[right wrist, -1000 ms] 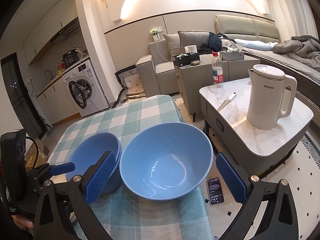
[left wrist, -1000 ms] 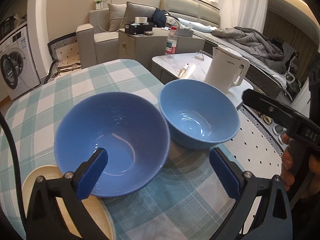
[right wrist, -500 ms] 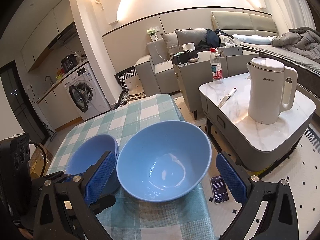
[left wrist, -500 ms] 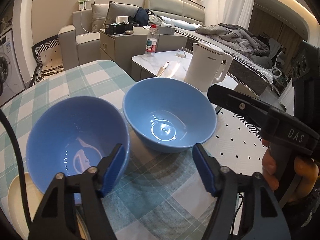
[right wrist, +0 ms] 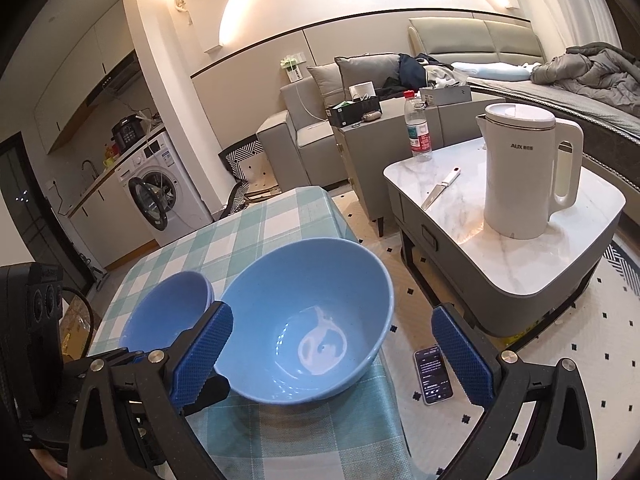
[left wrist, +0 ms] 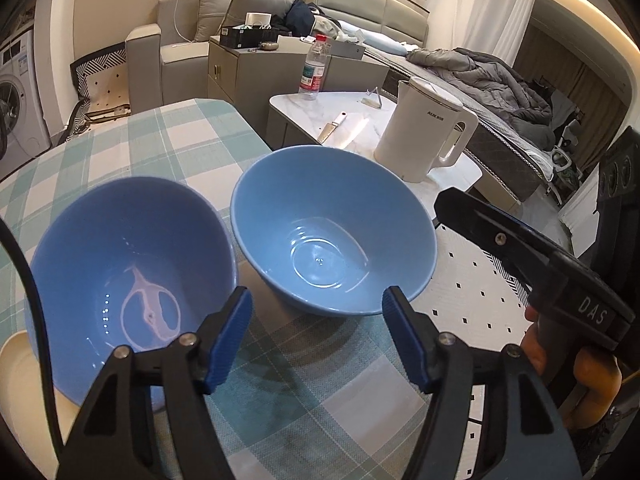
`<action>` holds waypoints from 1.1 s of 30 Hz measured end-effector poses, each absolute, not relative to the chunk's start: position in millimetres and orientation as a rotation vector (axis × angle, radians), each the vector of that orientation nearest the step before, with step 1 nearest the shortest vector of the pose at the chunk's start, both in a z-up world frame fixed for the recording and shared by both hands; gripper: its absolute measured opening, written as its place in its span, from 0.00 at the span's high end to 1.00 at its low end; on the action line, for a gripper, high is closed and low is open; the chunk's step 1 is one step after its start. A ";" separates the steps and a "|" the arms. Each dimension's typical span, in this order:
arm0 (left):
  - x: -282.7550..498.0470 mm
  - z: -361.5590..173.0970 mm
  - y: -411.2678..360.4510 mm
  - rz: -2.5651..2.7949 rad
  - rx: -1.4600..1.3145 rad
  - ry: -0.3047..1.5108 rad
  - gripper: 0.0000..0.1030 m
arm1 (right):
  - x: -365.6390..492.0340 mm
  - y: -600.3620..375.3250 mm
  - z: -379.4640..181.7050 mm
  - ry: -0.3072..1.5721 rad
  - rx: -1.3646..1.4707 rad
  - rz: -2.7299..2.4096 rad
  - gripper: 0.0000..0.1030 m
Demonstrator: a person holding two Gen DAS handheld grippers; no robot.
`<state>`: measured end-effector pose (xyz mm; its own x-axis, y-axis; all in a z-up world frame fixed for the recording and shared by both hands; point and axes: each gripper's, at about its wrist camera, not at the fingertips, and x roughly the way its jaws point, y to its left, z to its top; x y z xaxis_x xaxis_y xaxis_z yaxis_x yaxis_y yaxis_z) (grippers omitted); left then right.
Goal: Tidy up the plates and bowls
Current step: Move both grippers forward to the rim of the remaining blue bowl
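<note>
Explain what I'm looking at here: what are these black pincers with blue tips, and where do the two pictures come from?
Each picture comes from a camera on a hand-held clamp tool, looking along its two fingers. A person holds one tool in each hand. The left gripper is open before the two blue bowls; the right gripper is open around the nearer bowl. The other bowl overlaps a cream plate. All sit on a checked tablecloth. Nothing is held.

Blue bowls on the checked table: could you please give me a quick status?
Both grippers open, left, right, holding nothing. Two blue bowls upright, side by side, unstacked. Nothing in the way.
</note>
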<state>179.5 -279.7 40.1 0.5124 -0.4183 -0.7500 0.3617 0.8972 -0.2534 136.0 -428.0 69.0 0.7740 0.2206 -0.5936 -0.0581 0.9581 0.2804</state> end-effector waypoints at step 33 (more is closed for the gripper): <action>188.8 31.3 -291.5 -0.425 -0.095 0.925 0.36 | 158.5 -443.0 23.0 0.774 0.286 0.130 0.45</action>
<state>188.8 -291.5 31.3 0.5256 -0.3953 -0.7533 0.3147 0.9130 -0.2595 158.5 -443.0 23.0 0.7092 0.2201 -0.6698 -0.0115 0.9535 0.3012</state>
